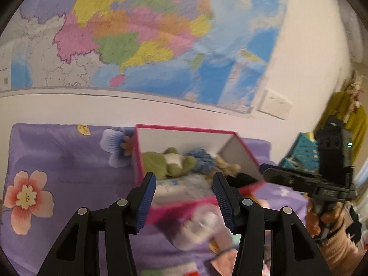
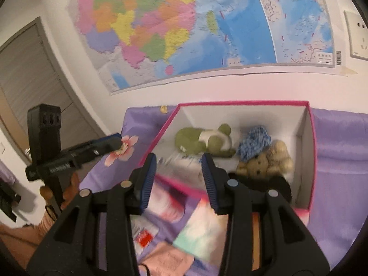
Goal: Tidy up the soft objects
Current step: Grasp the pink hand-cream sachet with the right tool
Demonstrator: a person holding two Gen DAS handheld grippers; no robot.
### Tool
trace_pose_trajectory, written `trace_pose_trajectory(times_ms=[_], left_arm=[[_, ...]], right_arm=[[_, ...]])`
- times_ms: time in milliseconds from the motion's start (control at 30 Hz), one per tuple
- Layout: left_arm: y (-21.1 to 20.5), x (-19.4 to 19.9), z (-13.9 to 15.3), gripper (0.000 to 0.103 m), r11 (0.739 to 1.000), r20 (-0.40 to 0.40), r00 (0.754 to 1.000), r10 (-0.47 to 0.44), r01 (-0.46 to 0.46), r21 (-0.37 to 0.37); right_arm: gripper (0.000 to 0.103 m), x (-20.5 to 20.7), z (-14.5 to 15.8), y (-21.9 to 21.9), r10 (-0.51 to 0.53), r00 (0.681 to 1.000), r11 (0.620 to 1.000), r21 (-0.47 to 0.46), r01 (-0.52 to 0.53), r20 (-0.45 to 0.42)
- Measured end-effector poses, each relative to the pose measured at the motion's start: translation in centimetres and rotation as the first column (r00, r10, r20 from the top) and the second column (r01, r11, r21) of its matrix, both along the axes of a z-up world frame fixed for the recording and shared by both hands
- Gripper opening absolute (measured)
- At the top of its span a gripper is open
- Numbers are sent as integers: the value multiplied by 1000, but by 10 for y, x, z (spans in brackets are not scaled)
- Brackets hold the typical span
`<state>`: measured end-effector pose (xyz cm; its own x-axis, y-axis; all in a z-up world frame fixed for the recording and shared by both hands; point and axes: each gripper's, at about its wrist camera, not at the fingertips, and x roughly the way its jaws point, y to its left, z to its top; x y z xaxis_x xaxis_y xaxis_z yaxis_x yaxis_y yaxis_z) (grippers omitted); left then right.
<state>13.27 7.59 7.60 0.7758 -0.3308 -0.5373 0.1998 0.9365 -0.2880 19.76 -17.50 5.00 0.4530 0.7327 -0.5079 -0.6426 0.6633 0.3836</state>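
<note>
Both your grippers, left [image 1: 184, 201] and right [image 2: 179, 181], are spread wide and holding nothing. Blurry soft stuff lies below on the purple sheet [image 2: 340, 151]. Past that, the pink box [image 2: 241, 103] holds a green frog [image 2: 202, 140] and a bear [image 2: 264, 161] side by side. Map [image 2: 184, 23] behind.

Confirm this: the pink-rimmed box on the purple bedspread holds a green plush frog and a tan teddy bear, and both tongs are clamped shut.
Not quite. The pink-rimmed box does hold the green plush frog and tan teddy bear, but both wrist views show the left tongs and right tongs open and empty.
</note>
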Motion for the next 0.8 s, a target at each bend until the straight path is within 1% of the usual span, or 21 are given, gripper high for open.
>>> trace_pose_trajectory(times_ms=[167, 267, 333, 400, 500, 600, 800], left_arm=[[-20, -33, -3, 53, 996, 4, 996, -86, 86, 5], [-34, -48, -15, 54, 990, -24, 990, -139, 139, 10], [-41, -54, -27, 57, 987, -55, 985, -163, 163, -9], [-48, -58, -40, 57, 985, -90, 981, -173, 172, -16], [-58, -59, -61, 57, 979, -157, 966, -204, 200, -43], [-65, -59, -80, 58, 975, -218, 950, -223, 214, -64], [-71, -59, -109, 58, 963, -306, 914, -266, 234, -137]], right_arm=[[43, -36, -11, -20, 27, 999, 1000, -9, -27, -37], [43, -54, -25, -28, 41, 996, 999, -20, -43, -82], [43, -62, -36, -31, 40, 993, 998, -38, -45, -111], [43, -68, -49, -31, 38, 989, 997, -63, -47, -143], [43, -72, -72, -31, 42, 975, 996, -67, -58, -217], [43, -73, -90, -28, 41, 961, 995, -72, -63, -272], [43, -71, -116, -23, 29, 939, 996, -71, -56, -344]])
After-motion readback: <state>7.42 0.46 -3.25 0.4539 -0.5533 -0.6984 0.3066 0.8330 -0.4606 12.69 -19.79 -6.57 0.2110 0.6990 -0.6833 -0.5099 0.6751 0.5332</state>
